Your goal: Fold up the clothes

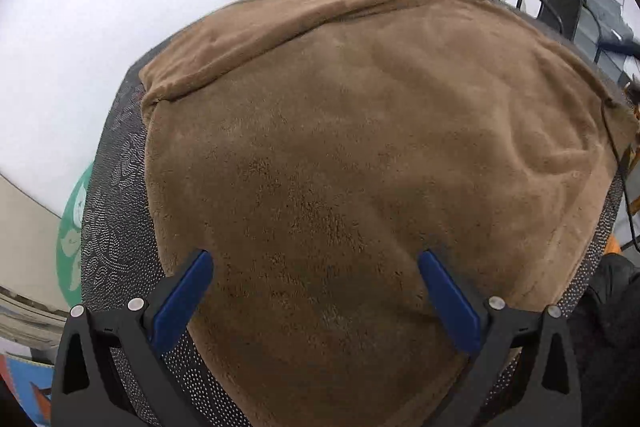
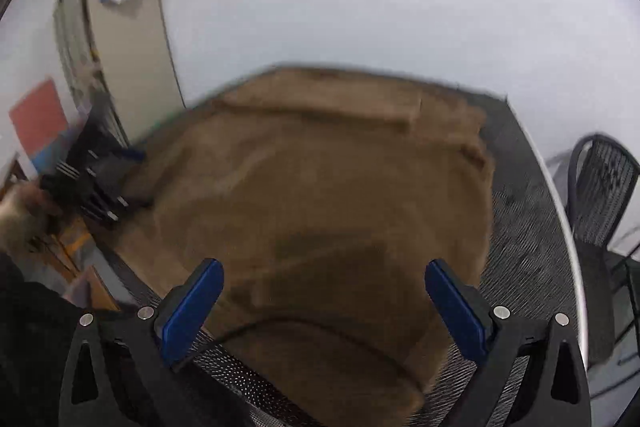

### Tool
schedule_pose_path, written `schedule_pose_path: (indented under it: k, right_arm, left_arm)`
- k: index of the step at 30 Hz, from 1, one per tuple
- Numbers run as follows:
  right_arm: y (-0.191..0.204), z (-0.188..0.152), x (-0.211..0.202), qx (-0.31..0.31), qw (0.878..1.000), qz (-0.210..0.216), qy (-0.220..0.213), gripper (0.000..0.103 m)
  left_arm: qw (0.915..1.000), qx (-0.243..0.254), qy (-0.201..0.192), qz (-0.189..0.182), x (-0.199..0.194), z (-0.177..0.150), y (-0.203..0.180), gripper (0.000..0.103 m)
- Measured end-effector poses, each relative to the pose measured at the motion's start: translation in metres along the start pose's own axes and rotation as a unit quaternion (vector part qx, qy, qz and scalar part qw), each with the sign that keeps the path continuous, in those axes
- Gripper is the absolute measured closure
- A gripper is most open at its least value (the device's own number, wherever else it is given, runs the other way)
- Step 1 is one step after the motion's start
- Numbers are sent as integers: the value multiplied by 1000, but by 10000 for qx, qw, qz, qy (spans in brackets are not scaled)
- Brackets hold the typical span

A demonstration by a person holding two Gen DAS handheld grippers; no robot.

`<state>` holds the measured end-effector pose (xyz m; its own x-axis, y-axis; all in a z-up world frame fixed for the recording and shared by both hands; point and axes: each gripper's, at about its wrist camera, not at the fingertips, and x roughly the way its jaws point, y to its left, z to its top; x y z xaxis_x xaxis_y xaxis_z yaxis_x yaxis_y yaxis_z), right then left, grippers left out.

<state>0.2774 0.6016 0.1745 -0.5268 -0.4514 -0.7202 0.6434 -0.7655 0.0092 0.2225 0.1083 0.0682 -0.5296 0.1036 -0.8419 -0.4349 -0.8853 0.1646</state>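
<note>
Fingers spread on both: left gripper (image 1: 316, 259) and right gripper (image 2: 324, 267) hover over the garment (image 1: 360, 167), gripping nothing, probably placed to pick an edge for the next fold. Garment: brown, fleecy, lying mostly flat across the dark dotted table (image 1: 112, 227), far edge turned over in a band (image 1: 280, 15). Right view blurred; a cable (image 2: 320, 327) crosses the near hem.

Brown fleece garment (image 1: 340, 155), plush nap, spread nearly flat across dark dotted tabletop (image 1: 116, 227). Far edge folded over in a narrow band; soft creases toward right side; near edge reaching table rim.
</note>
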Motion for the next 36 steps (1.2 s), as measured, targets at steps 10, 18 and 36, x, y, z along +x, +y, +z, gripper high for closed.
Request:
schedule_pose_path:
  k: [10, 18, 36]
  right_arm:
    - [-4, -21, 41, 194, 9959, -49, 886, 1]
    - [-13, -29, 11, 405, 9983, -217, 354, 1]
    - [-58, -36, -185, 988, 9448, -2376, -2031, 1]
  left_arm:
    - [9961, -627, -206, -579, 1, -23, 22, 0]
    - [9983, -418, -201, -340, -14, -21, 12, 0]
    - [9985, 75, -535, -114, -42, -20, 0, 0]
